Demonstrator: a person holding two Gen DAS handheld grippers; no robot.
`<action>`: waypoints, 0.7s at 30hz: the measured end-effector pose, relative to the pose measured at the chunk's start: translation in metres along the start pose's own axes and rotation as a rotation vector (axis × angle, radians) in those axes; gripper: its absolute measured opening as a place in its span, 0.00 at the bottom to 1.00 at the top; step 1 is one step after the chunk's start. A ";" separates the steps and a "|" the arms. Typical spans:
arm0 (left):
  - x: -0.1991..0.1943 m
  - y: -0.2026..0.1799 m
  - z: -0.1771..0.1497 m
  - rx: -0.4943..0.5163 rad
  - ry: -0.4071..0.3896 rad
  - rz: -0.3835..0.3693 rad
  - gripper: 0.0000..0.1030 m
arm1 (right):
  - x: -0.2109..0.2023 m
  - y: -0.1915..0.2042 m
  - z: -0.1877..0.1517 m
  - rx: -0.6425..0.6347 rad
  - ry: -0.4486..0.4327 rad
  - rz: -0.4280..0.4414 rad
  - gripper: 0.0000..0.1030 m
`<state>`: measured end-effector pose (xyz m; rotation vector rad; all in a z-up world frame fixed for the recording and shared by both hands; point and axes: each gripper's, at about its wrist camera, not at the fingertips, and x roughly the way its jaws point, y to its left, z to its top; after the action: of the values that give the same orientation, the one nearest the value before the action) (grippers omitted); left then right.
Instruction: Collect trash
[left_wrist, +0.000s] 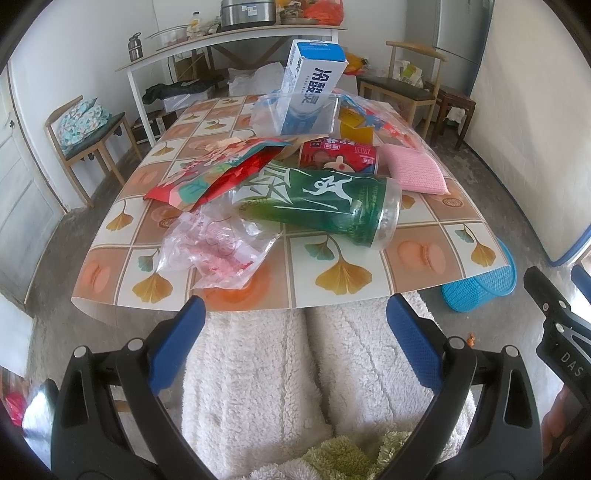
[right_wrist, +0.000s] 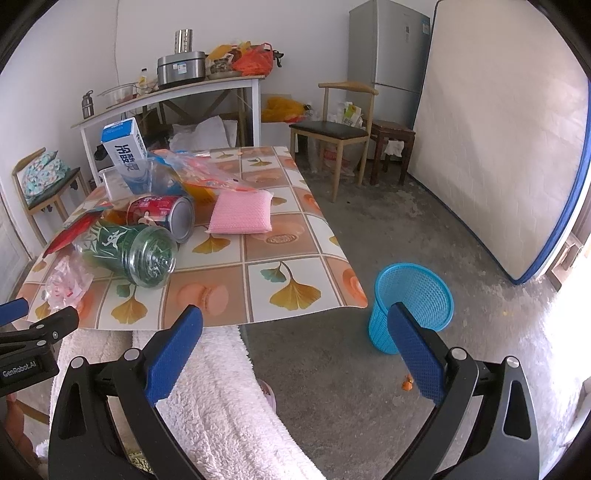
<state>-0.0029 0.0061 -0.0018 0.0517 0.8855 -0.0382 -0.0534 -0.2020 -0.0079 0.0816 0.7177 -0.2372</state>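
Trash lies on a table covered with a leaf-patterned cloth (left_wrist: 343, 275) (right_wrist: 291, 288). A green bottle (left_wrist: 325, 206) (right_wrist: 129, 251) lies on its side, with a red can (left_wrist: 338, 158) (right_wrist: 162, 214) behind it. A crumpled clear bag (left_wrist: 218, 247) (right_wrist: 68, 282) and a red wrapper (left_wrist: 214, 173) lie to the left. A blue-white carton (left_wrist: 310, 85) (right_wrist: 127, 155) stands in a clear bag at the back. A blue mesh basket (right_wrist: 412, 306) (left_wrist: 480, 286) stands on the floor right of the table. My left gripper (left_wrist: 295, 339) and right gripper (right_wrist: 295, 347) are open and empty, short of the table's near edge.
A pink sponge (left_wrist: 415, 168) (right_wrist: 242, 212) rests on the table. A person's lap in white fleece (left_wrist: 295, 387) fills the foreground. Chairs (right_wrist: 332, 133), a side table with pots (right_wrist: 177, 96), a fridge (right_wrist: 388, 55) and a leaning mattress (right_wrist: 498, 147) ring the concrete floor.
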 end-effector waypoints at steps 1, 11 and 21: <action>0.000 0.000 0.000 -0.002 0.001 0.000 0.92 | 0.000 0.000 0.000 0.000 -0.001 -0.001 0.95; 0.001 0.003 -0.001 -0.001 0.003 -0.001 0.92 | 0.000 0.001 0.000 -0.001 -0.002 -0.001 0.95; 0.001 0.004 -0.001 -0.003 0.005 -0.004 0.92 | -0.001 0.003 0.001 -0.003 -0.004 0.000 0.95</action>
<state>-0.0031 0.0105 -0.0028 0.0474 0.8905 -0.0400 -0.0526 -0.1992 -0.0065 0.0787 0.7137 -0.2362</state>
